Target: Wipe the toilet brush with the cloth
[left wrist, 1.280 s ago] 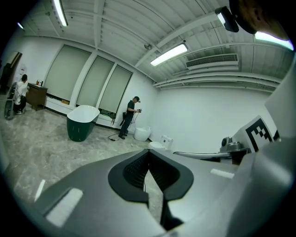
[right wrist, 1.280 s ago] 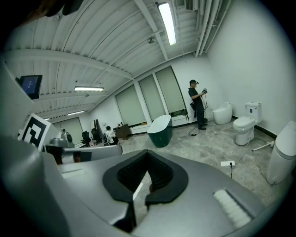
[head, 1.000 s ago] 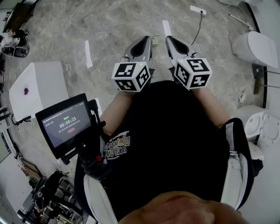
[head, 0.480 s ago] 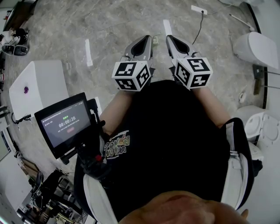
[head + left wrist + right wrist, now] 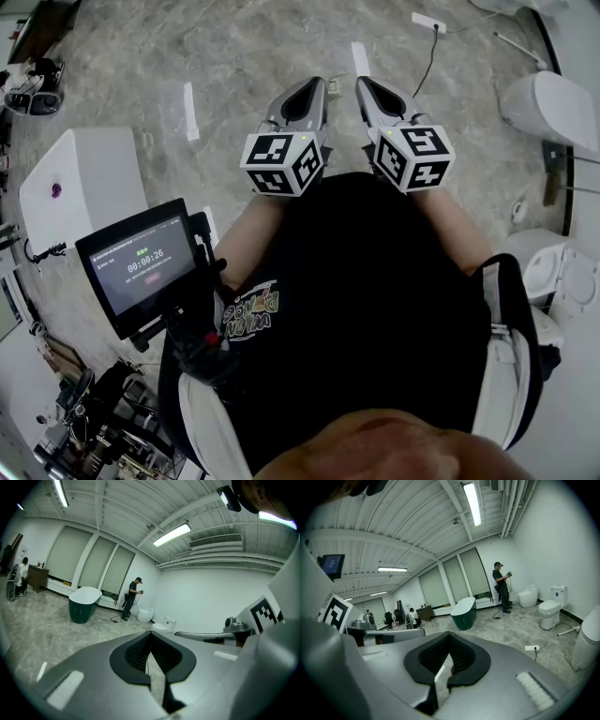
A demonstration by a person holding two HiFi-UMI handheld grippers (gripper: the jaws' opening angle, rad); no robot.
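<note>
My left gripper [image 5: 304, 92]: jaws together, nothing between them, just ahead of my black printed T-shirt [image 5: 375, 309].
My right gripper [image 5: 368, 89]: jaws closed, empty, just ahead of the shirt, beside the left one.
Task things: I cannot make out the toilet brush or the cloth in any view.
Screen: black timer tablet [image 5: 141, 267], left of the shirt.

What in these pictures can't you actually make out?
Toilet brush and cloth: not identifiable in any view; the small dark object by the right wall, head view, is too small to name.
Floor at the person's feet: head view, hidden by the black shirt.
Screen small print: head view, too small.
White toilet: head view, cut by the right edge.
</note>
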